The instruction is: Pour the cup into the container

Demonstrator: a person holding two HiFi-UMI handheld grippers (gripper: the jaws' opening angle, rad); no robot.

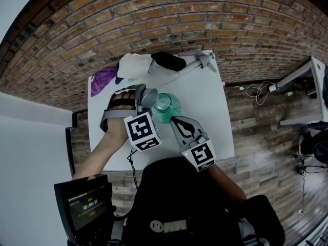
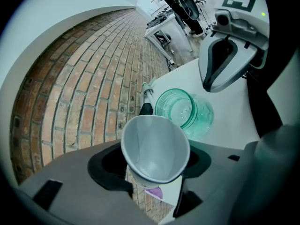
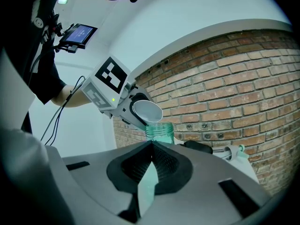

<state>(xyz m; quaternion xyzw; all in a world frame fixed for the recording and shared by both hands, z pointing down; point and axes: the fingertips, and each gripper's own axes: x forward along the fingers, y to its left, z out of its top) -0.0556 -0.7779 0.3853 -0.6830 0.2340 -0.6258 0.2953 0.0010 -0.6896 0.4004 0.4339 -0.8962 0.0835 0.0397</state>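
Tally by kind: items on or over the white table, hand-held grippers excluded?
White cup: 1
Green jar: 1
Cloths: 2 (purple cloth, white cloth)
Black object: 1
Green-tipped tool: 1
Total: 6

Grey left gripper (image 1: 146,98) and right gripper (image 1: 177,121), black-and-white marker cubes (image 1: 142,131), thin black cable (image 1: 134,170), black short-sleeved top (image 1: 179,201)

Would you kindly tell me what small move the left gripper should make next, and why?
Probably roll the left gripper back to bring the cup upright: it is tipped with its rim over the green jar's mouth, and its inside looks bare, so the pour seems finished.
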